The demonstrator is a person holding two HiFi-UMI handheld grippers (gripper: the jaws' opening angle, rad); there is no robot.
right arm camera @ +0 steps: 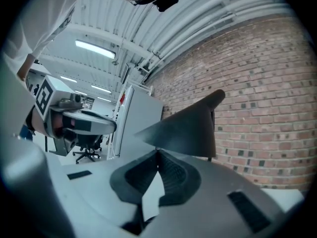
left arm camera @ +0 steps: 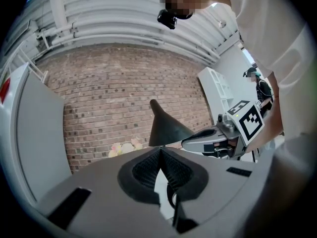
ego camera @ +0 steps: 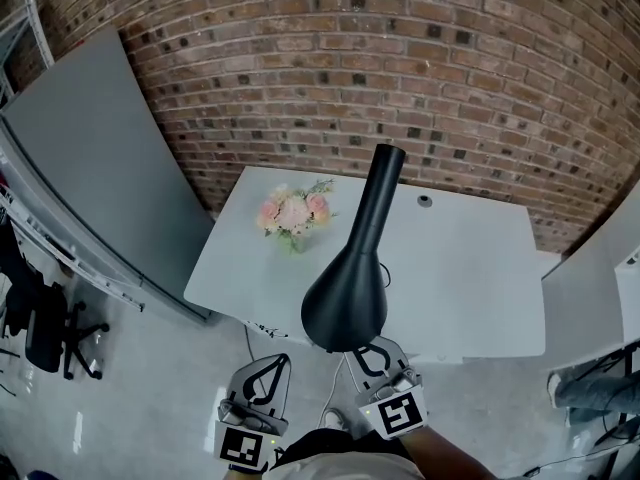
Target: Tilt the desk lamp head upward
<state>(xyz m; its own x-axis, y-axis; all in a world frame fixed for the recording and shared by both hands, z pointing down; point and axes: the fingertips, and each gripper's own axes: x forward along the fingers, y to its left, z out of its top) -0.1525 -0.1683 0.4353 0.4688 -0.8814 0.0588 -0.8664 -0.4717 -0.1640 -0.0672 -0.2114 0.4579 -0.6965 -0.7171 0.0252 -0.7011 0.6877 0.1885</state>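
Note:
The black cone-shaped lamp head point(ego camera: 345, 303) hangs over the front edge of the white table point(ego camera: 470, 288), and its neck point(ego camera: 378, 193) slopes up and away toward the brick wall. My right gripper point(ego camera: 372, 353) is shut, with its tips at the underside of the head's near rim. In the right gripper view the shut tips point(right arm camera: 158, 152) sit just below the rim of the lamp head point(right arm camera: 185, 128). My left gripper point(ego camera: 280, 363) is shut and empty, left of the lamp and apart from it. Its own view shows the closed tips point(left arm camera: 160, 150), the lamp head point(left arm camera: 166, 128) and the right gripper point(left arm camera: 203, 143) beyond.
A small vase of pink flowers point(ego camera: 293, 213) stands on the table's left side and a round grommet point(ego camera: 425, 201) sits near the back. A grey panel point(ego camera: 100, 158) leans at the left, with an office chair point(ego camera: 50, 333) beyond. Someone's legs point(ego camera: 590, 388) show at the right.

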